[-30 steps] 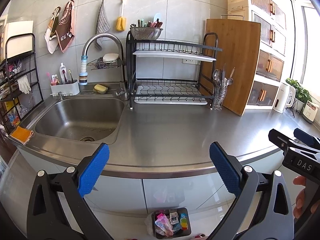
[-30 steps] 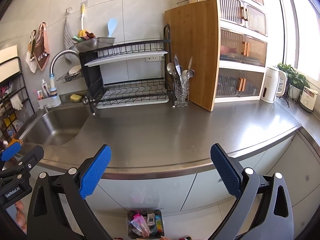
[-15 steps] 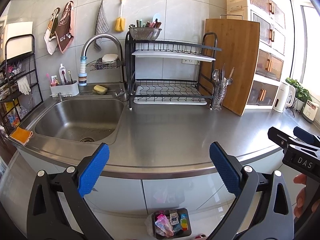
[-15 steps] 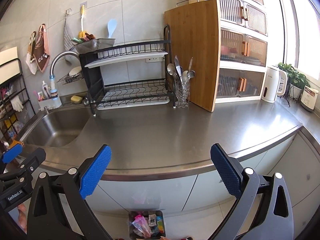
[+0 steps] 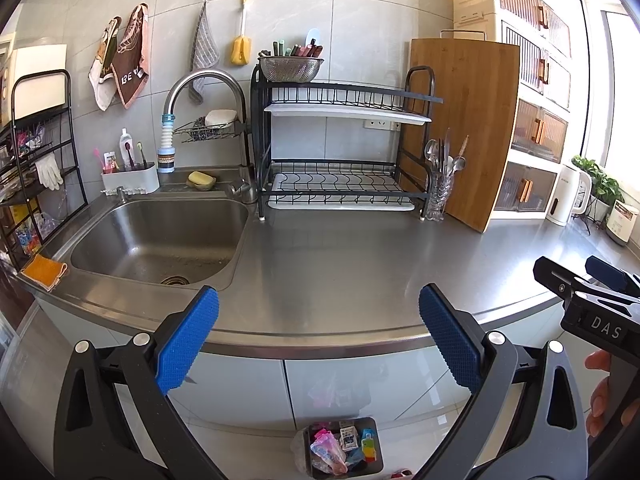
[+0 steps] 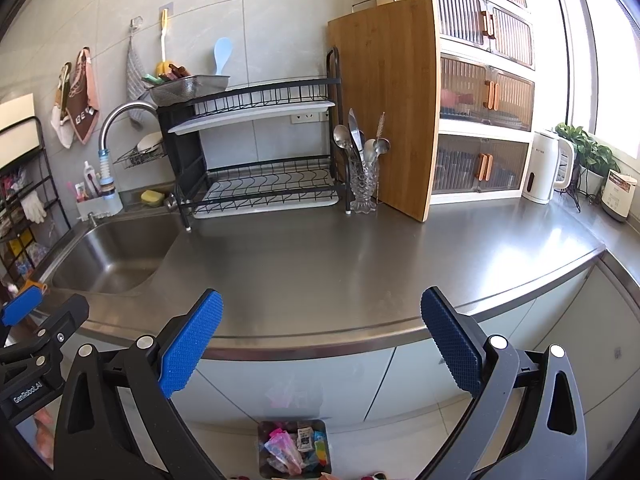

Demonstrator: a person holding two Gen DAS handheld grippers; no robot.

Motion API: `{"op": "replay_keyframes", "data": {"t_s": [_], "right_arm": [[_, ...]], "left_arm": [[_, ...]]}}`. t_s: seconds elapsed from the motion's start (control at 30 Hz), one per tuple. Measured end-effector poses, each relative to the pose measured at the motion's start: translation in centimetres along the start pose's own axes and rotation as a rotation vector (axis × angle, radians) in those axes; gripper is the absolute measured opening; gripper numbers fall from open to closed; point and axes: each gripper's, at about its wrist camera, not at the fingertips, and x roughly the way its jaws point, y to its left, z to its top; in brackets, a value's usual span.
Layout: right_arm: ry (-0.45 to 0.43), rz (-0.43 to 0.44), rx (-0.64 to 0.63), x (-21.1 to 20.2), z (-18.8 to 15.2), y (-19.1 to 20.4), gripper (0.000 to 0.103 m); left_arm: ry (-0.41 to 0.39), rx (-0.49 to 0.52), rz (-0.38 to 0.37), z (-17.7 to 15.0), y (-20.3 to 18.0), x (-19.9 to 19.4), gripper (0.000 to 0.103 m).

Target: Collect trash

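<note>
A small dark trash bin (image 5: 343, 452) stands on the floor below the counter edge, holding several colourful wrappers; it also shows in the right wrist view (image 6: 295, 449). My left gripper (image 5: 319, 340) is open and empty, held in front of the steel counter (image 5: 344, 264) above the bin. My right gripper (image 6: 321, 342) is open and empty, beside the left one at the same height. No loose trash shows on the counter.
A steel sink (image 5: 160, 240) is at the left with an orange cloth (image 5: 44, 272) on its rim. A black dish rack (image 5: 344, 148), a glass cutlery holder (image 5: 438, 196) and a wooden cutting board (image 5: 464, 128) stand at the back. A white kettle (image 6: 546, 172) is at far right.
Both grippers have drifted very slightly; the view shifts a little. Nothing was grasped or released.
</note>
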Motion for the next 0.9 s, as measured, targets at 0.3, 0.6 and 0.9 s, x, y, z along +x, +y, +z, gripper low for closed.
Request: {"op": "replay_keyframes", "data": {"t_s": [0.3, 0.6, 0.9], "right_arm": [[0.003, 0.002, 0.003, 0.14, 0.02, -0.02, 0.1], [0.008, -0.001, -0.005, 0.41, 0.07, 0.15, 0.1], [0.02, 0.004, -0.018, 0.54, 0.07, 0.47, 0.1]], "left_arm": [[-0.006, -0.005, 0.01, 0.3, 0.1, 0.04, 0.095], [-0.01, -0.009, 0.053, 0.13, 0.38, 0.19, 0.095], [-0.002, -0.011, 0.01, 0.17, 0.46, 0.3, 0.095]]}}
